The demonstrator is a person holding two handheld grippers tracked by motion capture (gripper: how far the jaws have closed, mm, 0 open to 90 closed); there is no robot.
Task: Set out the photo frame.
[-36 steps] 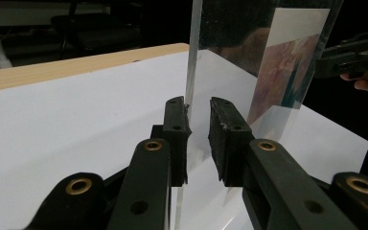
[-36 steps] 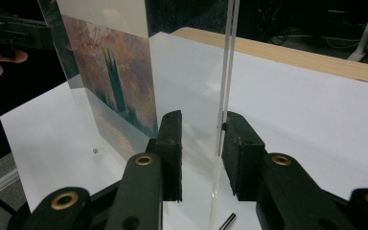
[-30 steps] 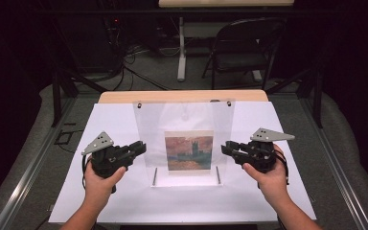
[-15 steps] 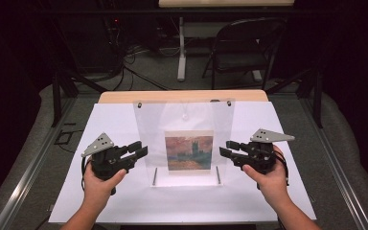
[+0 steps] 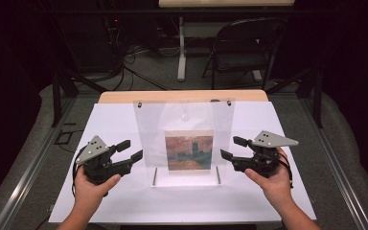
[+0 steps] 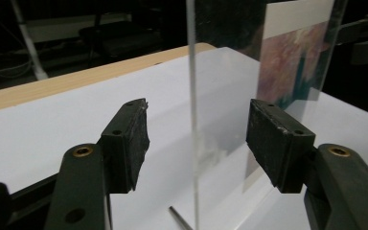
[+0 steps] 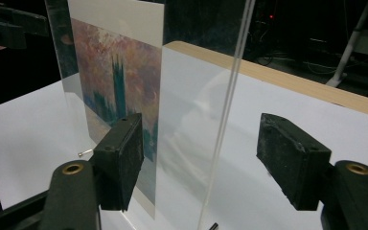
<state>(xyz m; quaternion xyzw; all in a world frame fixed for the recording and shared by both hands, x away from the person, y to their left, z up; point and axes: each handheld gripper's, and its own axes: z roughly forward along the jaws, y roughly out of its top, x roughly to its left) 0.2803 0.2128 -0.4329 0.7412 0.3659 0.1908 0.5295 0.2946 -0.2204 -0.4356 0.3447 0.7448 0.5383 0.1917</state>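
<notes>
Clear acrylic frame (image 5: 184,139) stands upright at the middle of the white tabletop (image 5: 124,201), a painted picture (image 5: 189,152) of towers under a reddish sky inside its lower half. Two small metal pins (image 5: 155,176) lie at its base, one near each lower corner.

Left claw (image 5: 130,150) sits just beside the frame's left edge, held in the person's left hand (image 5: 93,184). Its jaws have just been opening and now stand apart, released. In the left gripper view the frame's edge (image 6: 193,110) rises between the two black pads (image 6: 127,143), a gap on both sides, neither pad touching. The picture (image 6: 292,67) shows through the panel beyond the right pad.

Right claw (image 5: 234,148) mirrors it at the frame's right edge, in the right hand (image 5: 273,182). Its jaws have also just been opening; they are spread wide, released. In the right gripper view the panel edge (image 7: 227,110) runs up between the pads (image 7: 122,163), clear of both. The picture (image 7: 117,81) is seen left of that edge, behind the left pad. A pin tip (image 7: 214,226) is seen at the bottom by the edge.

Both claws point inward toward the frame, roughly level, low over the tabletop. The frame stands by itself, not gripped. A wooden strip (image 5: 182,96) runs along the tabletop's far edge; a folding chair (image 5: 242,52) stands beyond on the floor.
</notes>
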